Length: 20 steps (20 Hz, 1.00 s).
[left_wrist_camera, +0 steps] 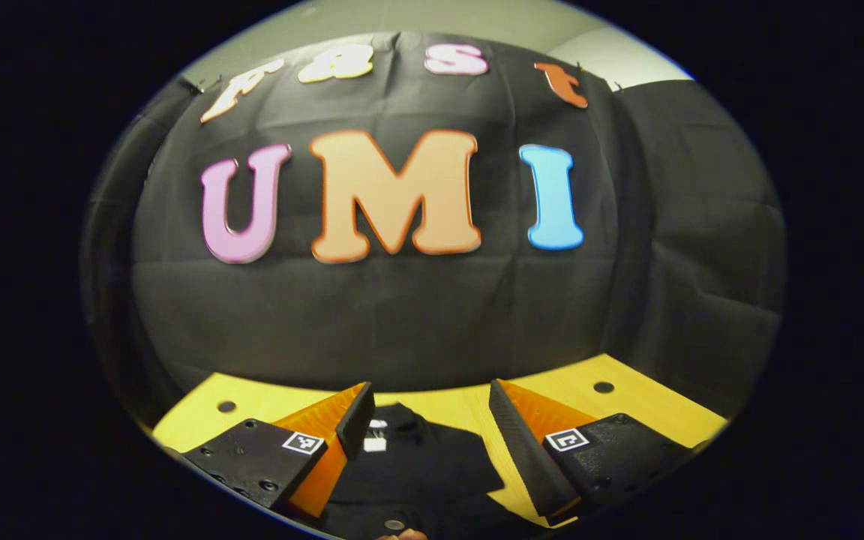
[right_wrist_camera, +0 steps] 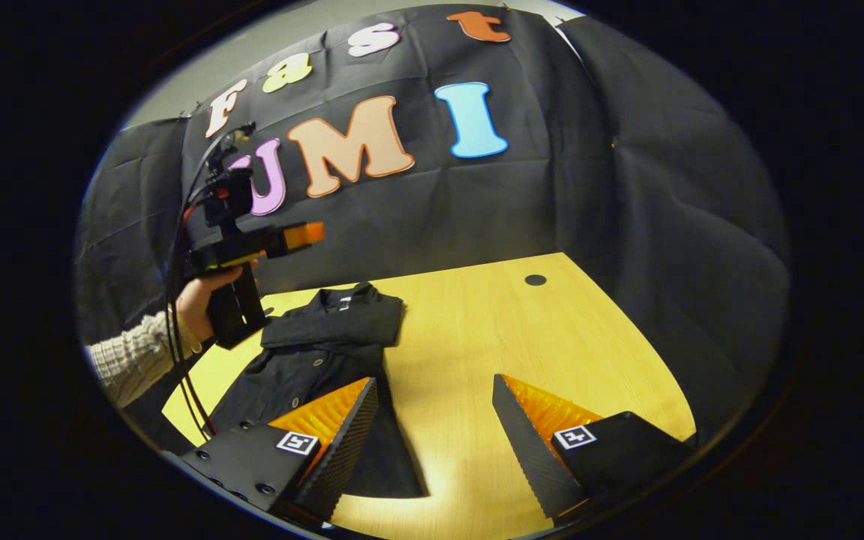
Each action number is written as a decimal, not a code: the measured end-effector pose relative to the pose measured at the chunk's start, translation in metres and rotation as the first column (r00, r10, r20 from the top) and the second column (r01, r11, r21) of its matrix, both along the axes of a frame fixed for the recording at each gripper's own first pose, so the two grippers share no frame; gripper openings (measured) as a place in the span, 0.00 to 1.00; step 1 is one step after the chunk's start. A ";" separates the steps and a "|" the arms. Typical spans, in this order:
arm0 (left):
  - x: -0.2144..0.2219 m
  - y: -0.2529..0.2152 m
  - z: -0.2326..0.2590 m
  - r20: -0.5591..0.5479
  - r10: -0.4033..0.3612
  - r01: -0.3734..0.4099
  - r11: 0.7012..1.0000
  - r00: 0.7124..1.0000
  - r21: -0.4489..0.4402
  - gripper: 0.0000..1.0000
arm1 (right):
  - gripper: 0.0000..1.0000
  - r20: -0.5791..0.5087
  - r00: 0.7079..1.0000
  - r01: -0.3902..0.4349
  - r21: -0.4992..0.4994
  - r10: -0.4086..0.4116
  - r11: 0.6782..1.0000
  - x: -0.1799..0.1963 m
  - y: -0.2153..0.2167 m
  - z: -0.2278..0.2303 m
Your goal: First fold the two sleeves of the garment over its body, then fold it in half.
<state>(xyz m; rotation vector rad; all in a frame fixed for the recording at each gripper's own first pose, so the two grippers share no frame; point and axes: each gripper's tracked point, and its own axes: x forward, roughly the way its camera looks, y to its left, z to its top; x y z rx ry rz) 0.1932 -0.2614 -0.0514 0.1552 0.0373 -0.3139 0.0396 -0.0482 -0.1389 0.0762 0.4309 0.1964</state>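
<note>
A black buttoned garment lies flat on the yellow wooden table, collar toward the back wall, with a band of its cloth lying across the chest. My right gripper hovers open over the garment's near right hem and bare table, holding nothing. In the right gripper view a hand holds my left gripper raised above the garment's left side. In the left gripper view my left gripper is open above the garment, with the white collar label just below its left finger.
The black cloth wall closes the table's back and right sides. Round holes sit in the tabletop near the far corners. A knitted sleeve and cables hang at the left. Bare table lies right of the garment.
</note>
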 end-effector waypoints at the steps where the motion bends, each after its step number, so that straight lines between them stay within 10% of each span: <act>1: -0.007 0.013 0.013 0.030 0.014 -0.015 1.000 0.999 0.006 0.91 | 0.98 -0.002 1.000 -0.018 -0.005 0.018 1.000 0.000 0.005 -0.002; 10: -0.087 0.173 -0.002 -0.009 0.257 -0.257 0.966 0.966 0.013 0.93 | 0.98 -0.024 0.988 -0.152 -0.035 0.151 0.988 -0.018 0.062 -0.028; 20: -0.211 0.263 -0.118 -0.247 0.346 -0.325 0.938 0.905 0.122 0.92 | 0.98 -0.103 0.969 -0.234 -0.089 0.224 0.968 -0.046 0.105 -0.087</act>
